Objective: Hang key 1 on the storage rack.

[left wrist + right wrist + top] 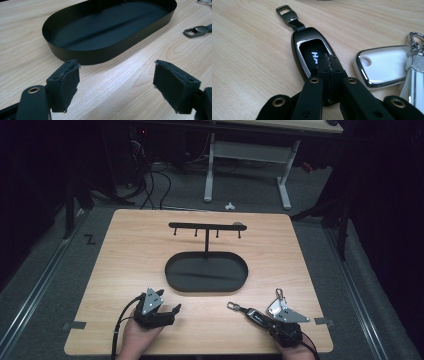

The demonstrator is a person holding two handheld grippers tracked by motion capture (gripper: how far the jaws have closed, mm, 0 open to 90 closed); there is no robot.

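Two grippers, one in each of my hands, sit low at the near edge of the table [125,235]. My left gripper [116,83] has its jaws spread wide with nothing between the pads [66,85], just bare wood under them. Straight ahead of it is the black oval tray [105,56], its near wall close to my left pad but not touching it. In the high view that gripper [167,306] lies just short of the tray's [172,285] near left end.

My right gripper [329,66] has its jaws pressed together, pad against pad, with nothing gripped. The tips rest over the rear end of the black key fob [308,43], which lies flat on the wood with its metal loop [285,11] pointing away from me; whether the tips press on the fob or only hover over it I cannot tell. Just beside it on the right lies a white fob [384,63] with a chrome rim, with a clasp [415,37] at its far side.

From above, the black fob [252,312] stretches from my right gripper [264,318] toward the middle of the table, its loop [233,306] nearest the tray but well apart from it. A black rack [206,226] with four small hooks stands on a post rising from the tray's far side.
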